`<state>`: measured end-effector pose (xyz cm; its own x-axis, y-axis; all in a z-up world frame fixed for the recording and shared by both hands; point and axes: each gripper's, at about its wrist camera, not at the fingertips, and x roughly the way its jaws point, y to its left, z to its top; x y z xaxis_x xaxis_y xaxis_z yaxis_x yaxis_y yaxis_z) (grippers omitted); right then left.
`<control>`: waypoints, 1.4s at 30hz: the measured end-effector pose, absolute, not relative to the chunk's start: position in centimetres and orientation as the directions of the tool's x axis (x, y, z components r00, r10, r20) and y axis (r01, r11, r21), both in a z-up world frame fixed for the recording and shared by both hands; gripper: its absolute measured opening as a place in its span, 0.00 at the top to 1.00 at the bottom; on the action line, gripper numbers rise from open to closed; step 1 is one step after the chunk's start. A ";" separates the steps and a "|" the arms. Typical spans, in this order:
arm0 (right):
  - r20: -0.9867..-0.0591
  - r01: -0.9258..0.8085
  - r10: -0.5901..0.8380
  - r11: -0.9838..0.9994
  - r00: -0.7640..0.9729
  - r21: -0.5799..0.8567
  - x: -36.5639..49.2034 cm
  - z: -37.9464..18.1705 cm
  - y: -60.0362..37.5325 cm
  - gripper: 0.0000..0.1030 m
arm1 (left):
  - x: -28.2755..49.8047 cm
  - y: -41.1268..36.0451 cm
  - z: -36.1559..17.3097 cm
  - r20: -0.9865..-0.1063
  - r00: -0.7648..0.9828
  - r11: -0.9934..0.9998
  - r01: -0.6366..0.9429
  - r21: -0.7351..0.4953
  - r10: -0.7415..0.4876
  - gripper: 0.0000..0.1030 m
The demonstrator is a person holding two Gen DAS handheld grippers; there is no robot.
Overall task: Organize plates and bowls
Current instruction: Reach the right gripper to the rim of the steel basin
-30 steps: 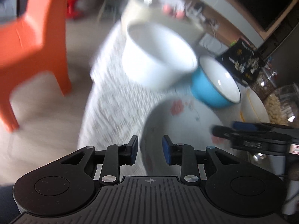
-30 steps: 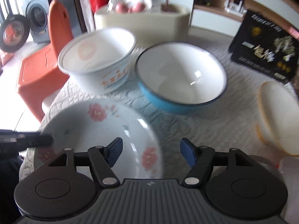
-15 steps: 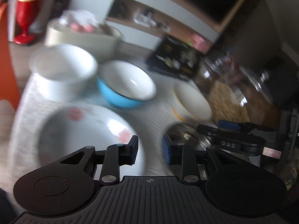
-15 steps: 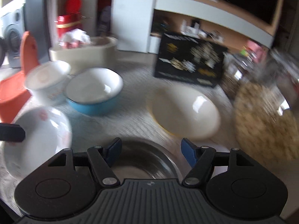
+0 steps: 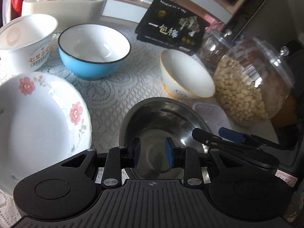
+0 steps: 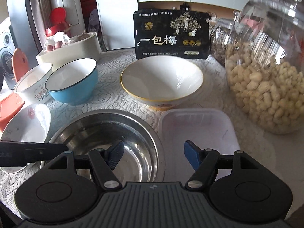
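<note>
Right wrist view shows right gripper (image 6: pixel 153 154) wide and empty over steel bowl (image 6: pixel 106 131); left gripper (image 5: pixel 152 153) narrow, empty. Smooth rim may slip, knocking peanut jar (image 6: pixel 266 76).

Both cameras sit low and close over the near edge of the lace-covered counter (image 6: pixel 114 102), each looking forward and slightly down along its own hand-held gripper. The left view faces a little rightward, with the shiny round steel bowl (image 5: pixel 157 121) just ahead of it. The right view looks straight across toward the black printed snack bag (image 6: pixel 172 36) at the back. They share the steel bowl, the blue bowl with white inside (image 5: pixel 93 47), the yellow-rimmed white bowl (image 6: pixel 161 79) and the clear peanut-filled jar (image 5: pixel 252 83).
</note>
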<state>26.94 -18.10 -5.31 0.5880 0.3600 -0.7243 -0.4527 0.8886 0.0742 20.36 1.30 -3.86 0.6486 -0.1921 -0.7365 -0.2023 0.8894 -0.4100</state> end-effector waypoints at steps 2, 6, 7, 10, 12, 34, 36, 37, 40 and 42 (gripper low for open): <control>-0.726 -0.467 0.388 0.878 0.567 0.105 27.1 -5.7 -18.0 0.32 | 20.5 1.4 -4.1 -0.741 0.641 0.884 -0.210 -0.419 -0.199 0.72; -0.721 -0.506 0.443 0.849 0.532 0.148 26.4 -5.7 -17.6 0.32 | 20.4 1.5 -4.6 -0.723 0.642 0.855 -0.201 -0.478 -0.254 0.75; -0.720 -0.508 0.442 0.849 0.535 0.143 26.1 -5.6 -17.4 0.32 | 20.2 1.6 -4.7 -0.719 0.641 0.846 -0.200 -0.495 -0.269 0.76; -0.722 -0.508 0.458 0.844 0.519 0.170 25.6 -5.6 -17.3 0.32 | 19.6 1.7 -4.6 -0.703 0.643 0.826 -0.188 -0.532 -0.306 0.76; -0.723 -0.510 0.471 0.839 0.505 0.190 25.1 -5.5 -17.2 0.32 | 19.1 1.7 -4.5 -0.692 0.647 0.815 -0.184 -0.550 -0.321 0.76; -0.751 -0.475 0.464 0.850 0.469 0.229 24.0 -6.6 -15.8 0.33 | 17.0 5.0 -4.8 -0.699 0.684 0.794 -0.300 -0.529 -0.207 0.79; -0.748 -0.470 0.479 0.846 0.460 0.252 24.1 -6.8 -15.9 0.33 | 16.7 5.1 -4.5 -0.698 0.689 0.801 -0.297 -0.519 -0.196 0.79; -0.747 -0.469 0.485 0.844 0.456 0.261 24.1 -7.0 -16.0 0.33 | 16.5 5.3 -4.2 -0.688 0.697 0.802 -0.285 -0.525 -0.203 0.79; -0.747 -0.458 0.503 0.838 0.435 0.297 23.8 -7.4 -16.3 0.33 | 15.4 6.3 -3.1 -0.652 0.728 0.801 -0.253 -0.543 -0.212 0.79; -0.750 -0.446 0.520 0.831 0.409 0.332 23.5 -7.9 -16.6 0.33 | 14.6 7.1 -2.4 -0.641 0.749 0.808 -0.269 -0.525 -0.167 0.79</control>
<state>23.53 -16.57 -7.90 0.4090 0.5199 -0.7499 -0.4465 0.8308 0.3324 14.60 7.10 -2.41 0.7492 -0.1673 -0.6408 -0.2686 0.8077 -0.5248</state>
